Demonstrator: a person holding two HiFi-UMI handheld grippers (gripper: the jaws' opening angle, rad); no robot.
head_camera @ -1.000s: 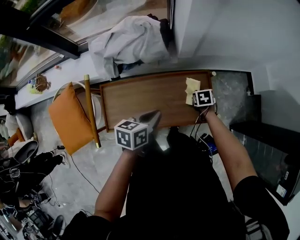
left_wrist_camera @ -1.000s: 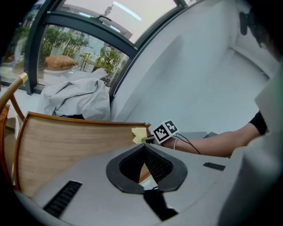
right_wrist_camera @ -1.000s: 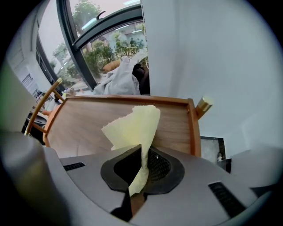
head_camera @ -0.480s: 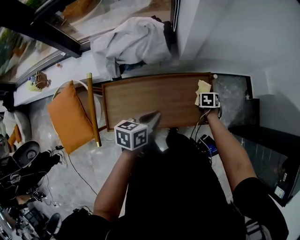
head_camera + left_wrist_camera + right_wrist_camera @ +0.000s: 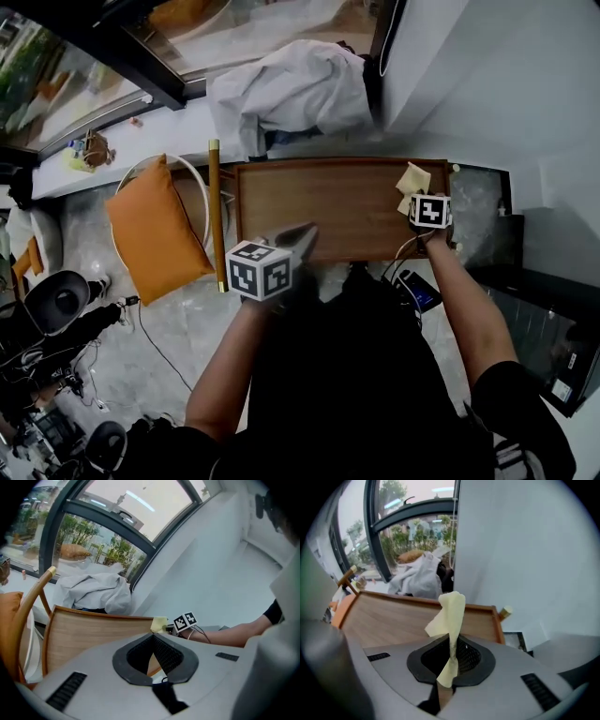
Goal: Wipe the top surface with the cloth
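The wooden table top (image 5: 319, 208) with a raised rim lies crosswise in the head view. My right gripper (image 5: 419, 199) is shut on the pale yellow cloth (image 5: 449, 620), which sticks up from between its jaws. The cloth (image 5: 412, 185) hangs over the table's far right corner. The left gripper view shows the cloth (image 5: 158, 623) and the right gripper at the table's (image 5: 89, 632) far end. My left gripper (image 5: 302, 236) is shut with nothing in it, above the table's near edge near the middle.
An orange cushion (image 5: 157, 230) rests on a chair with a wooden rail (image 5: 216, 211) left of the table. A crumpled white garment (image 5: 291, 89) lies on the ledge behind. A dark stone surface (image 5: 478, 211) adjoins the table's right end. Cables and a phone (image 5: 419, 292) lie on the floor.
My right gripper has carried the cloth rightward and farther along the table to its far right corner. The left gripper has stayed by the near edge.
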